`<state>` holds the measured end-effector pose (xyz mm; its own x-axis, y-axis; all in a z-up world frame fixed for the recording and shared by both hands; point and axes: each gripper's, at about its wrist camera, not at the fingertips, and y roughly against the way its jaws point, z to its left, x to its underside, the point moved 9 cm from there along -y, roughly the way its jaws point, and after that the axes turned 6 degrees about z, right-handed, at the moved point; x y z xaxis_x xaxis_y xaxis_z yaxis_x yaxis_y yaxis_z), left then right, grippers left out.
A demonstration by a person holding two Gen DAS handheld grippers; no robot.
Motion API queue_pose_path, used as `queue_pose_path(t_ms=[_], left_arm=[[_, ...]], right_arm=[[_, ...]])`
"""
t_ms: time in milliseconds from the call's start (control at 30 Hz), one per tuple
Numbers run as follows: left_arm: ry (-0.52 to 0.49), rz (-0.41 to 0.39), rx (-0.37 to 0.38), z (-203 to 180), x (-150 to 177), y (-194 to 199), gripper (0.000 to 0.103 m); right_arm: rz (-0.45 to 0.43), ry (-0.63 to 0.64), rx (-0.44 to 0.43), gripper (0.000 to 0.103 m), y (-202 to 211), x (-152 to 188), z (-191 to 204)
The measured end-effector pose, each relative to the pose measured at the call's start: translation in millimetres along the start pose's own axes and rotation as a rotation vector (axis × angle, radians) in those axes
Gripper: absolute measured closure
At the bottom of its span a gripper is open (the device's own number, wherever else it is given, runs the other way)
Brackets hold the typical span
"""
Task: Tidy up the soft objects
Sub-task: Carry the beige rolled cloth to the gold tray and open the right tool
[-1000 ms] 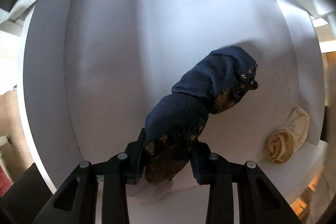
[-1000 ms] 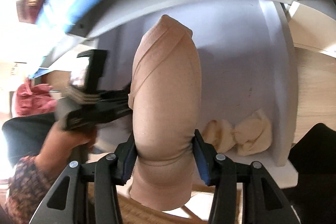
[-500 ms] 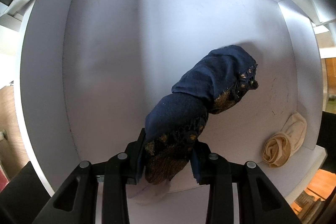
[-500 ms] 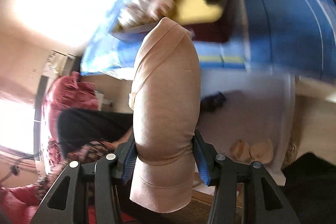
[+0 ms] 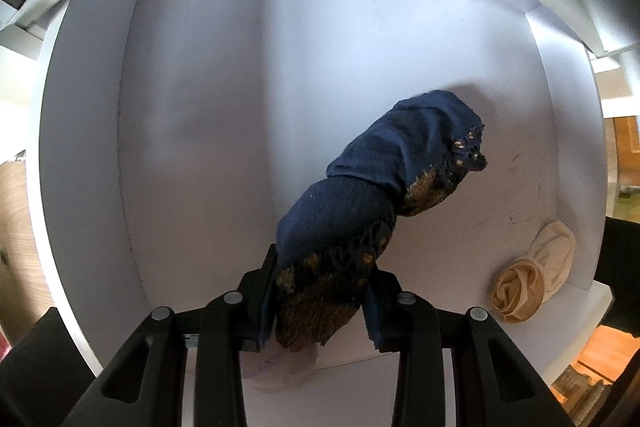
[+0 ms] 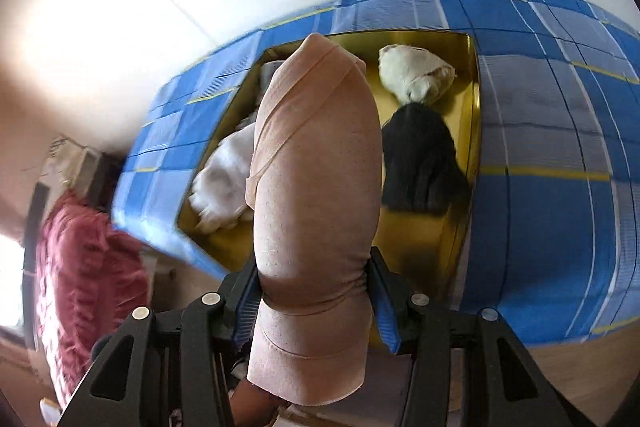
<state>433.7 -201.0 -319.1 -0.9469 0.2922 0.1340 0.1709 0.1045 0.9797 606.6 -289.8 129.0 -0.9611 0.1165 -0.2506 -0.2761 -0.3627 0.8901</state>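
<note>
While left shows shelf [image 5: 200,107], right shows box [image 6: 474,131].

Each claw, left [image 5: 320,301] and right [image 6: 314,301], has black slotted arms, silver screws and blue-padded fingers [image 6: 386,311].

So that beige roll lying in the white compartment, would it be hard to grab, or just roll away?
The beige roll looks like thin fabric wound up, so probably light and squashy, easy to pinch. Its coiled end looks loose, so it may unwind when lifted. It lies near the side wall and seems lumpy rather than round, so a nudge would likely slide it rather than roll it.
</note>
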Motion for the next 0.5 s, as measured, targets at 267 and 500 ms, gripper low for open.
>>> queue_pose_path(t_ms=[267, 500], left_arm=[[-0.004, 0.000, 0.011, 5.5, 8.7, -6.5, 0.067], [0.007, -0.002, 0.030, 18.0, 15.3, 5.6, 0.067]], right_arm=[[0.015, -0.039, 0.119, 0.054, -56.2, -40.2, -10.8], [-0.093, -0.011, 0.205, 0.052, -61.8, -83.7, -17.0]])
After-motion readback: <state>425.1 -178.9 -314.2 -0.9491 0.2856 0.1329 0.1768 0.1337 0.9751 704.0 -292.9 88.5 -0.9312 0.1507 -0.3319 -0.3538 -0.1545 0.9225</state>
